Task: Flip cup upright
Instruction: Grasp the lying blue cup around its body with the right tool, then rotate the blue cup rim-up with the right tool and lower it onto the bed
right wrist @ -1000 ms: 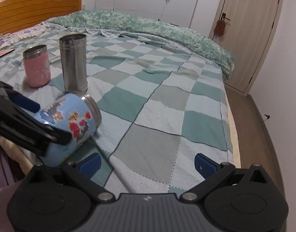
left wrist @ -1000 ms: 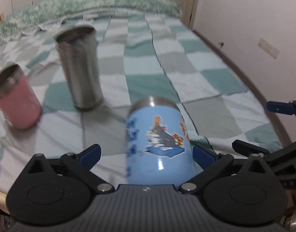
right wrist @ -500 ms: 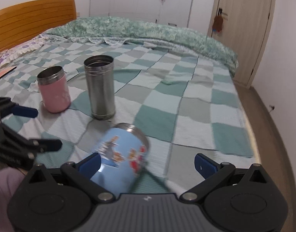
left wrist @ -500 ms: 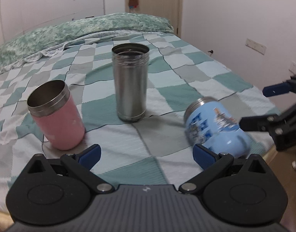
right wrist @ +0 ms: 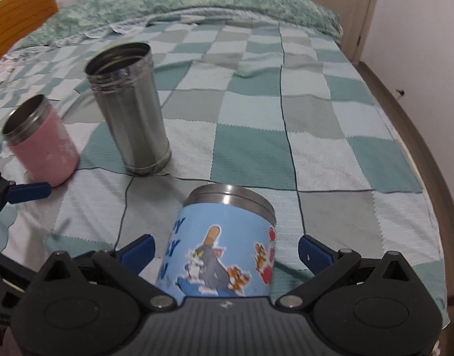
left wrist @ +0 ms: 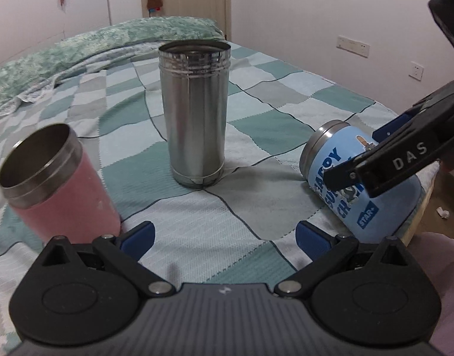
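Observation:
A light blue cartoon cup [right wrist: 227,246] with a steel rim lies on its side on the checked bedspread near the bed's front edge, its mouth pointing away from me. My right gripper [right wrist: 225,250] is open, with a finger on each side of the cup and not touching it. In the left wrist view the blue cup [left wrist: 357,187] lies at the right with one black right-gripper finger [left wrist: 384,166] across it. My left gripper [left wrist: 224,235] is open and empty, to the left of the blue cup.
A tall steel cup [left wrist: 194,112] stands upright in the middle and a pink cup [left wrist: 57,184] stands upright to its left; both also show in the right wrist view, steel cup [right wrist: 130,118], pink cup [right wrist: 41,145]. The bed edge [right wrist: 419,154] runs along the right.
The left gripper has let go of the blue cup and swung left to face the other cups. The right gripper has moved in so that the blue cup now lies between its open fingers.

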Tool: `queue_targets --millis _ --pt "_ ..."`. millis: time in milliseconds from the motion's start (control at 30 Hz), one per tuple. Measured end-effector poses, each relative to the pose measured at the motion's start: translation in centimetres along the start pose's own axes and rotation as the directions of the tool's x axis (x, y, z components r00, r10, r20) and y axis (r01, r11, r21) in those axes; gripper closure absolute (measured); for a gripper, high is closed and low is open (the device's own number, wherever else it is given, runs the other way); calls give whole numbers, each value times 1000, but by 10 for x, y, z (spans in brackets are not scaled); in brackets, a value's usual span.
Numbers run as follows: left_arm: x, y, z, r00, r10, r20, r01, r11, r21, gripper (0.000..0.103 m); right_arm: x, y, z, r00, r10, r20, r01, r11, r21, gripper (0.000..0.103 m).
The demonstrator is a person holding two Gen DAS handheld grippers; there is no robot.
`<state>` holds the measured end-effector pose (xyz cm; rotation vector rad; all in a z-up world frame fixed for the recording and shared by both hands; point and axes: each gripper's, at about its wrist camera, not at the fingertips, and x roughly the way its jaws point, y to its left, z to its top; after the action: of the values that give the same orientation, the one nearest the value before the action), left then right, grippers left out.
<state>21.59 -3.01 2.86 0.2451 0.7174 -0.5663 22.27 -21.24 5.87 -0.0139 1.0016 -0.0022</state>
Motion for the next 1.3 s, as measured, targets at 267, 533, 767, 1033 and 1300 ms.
queue_targets --millis 267,533,767,1033,1300 --pt "19 5 1 999 -51 11 51 999 -2 0 28 -7 13 996 -9 -94 14 998 59 2" --pt "23 10 0 999 -53 7 53 998 -26 0 42 -7 19 984 66 -167 -52 995 85 18" --pt "14 6 2 999 -43 15 43 999 -29 0 20 -8 6 994 90 -68 -86 995 58 18" --pt "-9 -3 6 997 -43 69 48 996 -69 0 -33 -28 -5 968 162 193 -172 985 35 20" --pt "-11 -11 18 995 29 92 -13 986 -165 0 -35 -43 13 904 107 415 -108 994 -22 20"
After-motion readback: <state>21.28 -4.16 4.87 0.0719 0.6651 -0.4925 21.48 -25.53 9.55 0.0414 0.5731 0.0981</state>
